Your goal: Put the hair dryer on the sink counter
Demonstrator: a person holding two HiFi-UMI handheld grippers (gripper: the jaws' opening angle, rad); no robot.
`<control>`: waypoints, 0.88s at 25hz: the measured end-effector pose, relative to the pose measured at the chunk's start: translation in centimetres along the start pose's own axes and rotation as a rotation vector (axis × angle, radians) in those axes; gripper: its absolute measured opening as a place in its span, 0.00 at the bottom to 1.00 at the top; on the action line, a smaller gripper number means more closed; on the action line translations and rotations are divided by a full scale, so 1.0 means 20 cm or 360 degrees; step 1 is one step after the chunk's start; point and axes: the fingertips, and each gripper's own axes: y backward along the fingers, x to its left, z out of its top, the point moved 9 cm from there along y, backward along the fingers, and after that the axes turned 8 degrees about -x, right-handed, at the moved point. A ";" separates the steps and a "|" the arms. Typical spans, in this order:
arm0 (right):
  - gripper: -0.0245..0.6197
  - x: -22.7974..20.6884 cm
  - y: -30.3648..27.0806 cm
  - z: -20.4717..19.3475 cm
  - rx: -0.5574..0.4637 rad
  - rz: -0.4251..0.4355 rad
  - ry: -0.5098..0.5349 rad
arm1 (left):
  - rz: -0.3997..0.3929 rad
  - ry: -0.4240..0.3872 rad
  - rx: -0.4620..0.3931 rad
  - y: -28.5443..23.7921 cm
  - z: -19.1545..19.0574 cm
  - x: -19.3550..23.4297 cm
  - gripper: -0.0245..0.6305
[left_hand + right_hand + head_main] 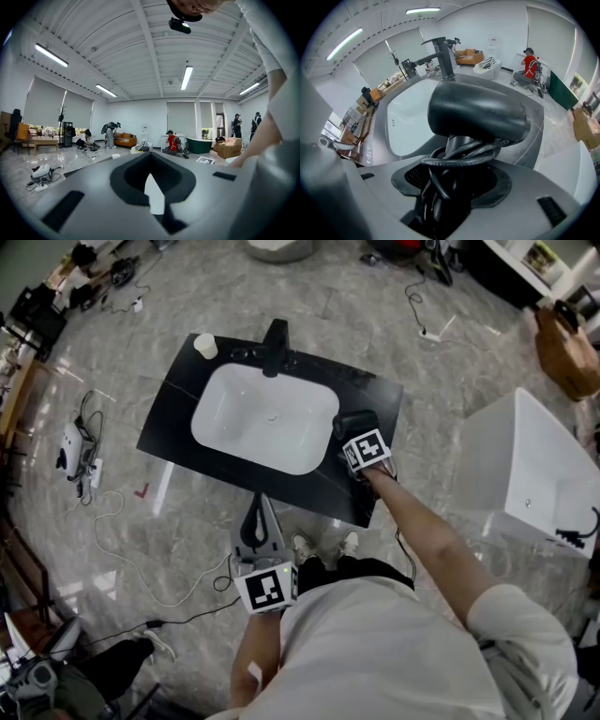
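Observation:
The black hair dryer [352, 423] lies over the right end of the black sink counter [174, 423], beside the white basin [262, 418]. In the right gripper view its barrel [478, 112] points across the counter [530, 140], with the cord wound round the handle. My right gripper [357, 439] reaches over that end; the corded handle sits between its wide-apart jaws [452, 190], which stand open around it. My left gripper [262, 501] hangs in front of the counter's near edge, shut and empty [153, 187], its camera facing the room.
A black faucet [275, 345] stands behind the basin, a small cup [205, 346] at the counter's far left corner. A white bathtub [534, 474] is to the right, a brown bag [567, 352] beyond it. Cables and a white device [70, 448] lie on the floor at left.

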 end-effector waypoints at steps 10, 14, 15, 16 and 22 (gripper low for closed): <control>0.46 0.03 0.01 -0.01 -0.0008 -0.0031 0.0039 | -0.0009 0.0011 -0.0009 0.01 0.00 0.01 0.04; 0.46 0.03 0.03 -0.02 -0.0057 -0.0029 0.0066 | -0.0021 0.0010 -0.0003 0.01 -0.01 0.01 0.04; 0.46 0.04 0.04 -0.01 -0.0087 -0.0013 0.0075 | -0.0026 0.0010 -0.0004 0.01 -0.01 0.01 0.04; 0.46 0.05 0.04 -0.01 -0.0117 0.0002 0.0080 | -0.0033 0.0010 -0.0004 0.00 -0.02 0.00 0.04; 0.46 0.07 0.16 -0.07 -0.0173 -0.0057 0.0124 | -0.0103 0.0016 -0.0005 -0.01 -0.03 -0.04 0.04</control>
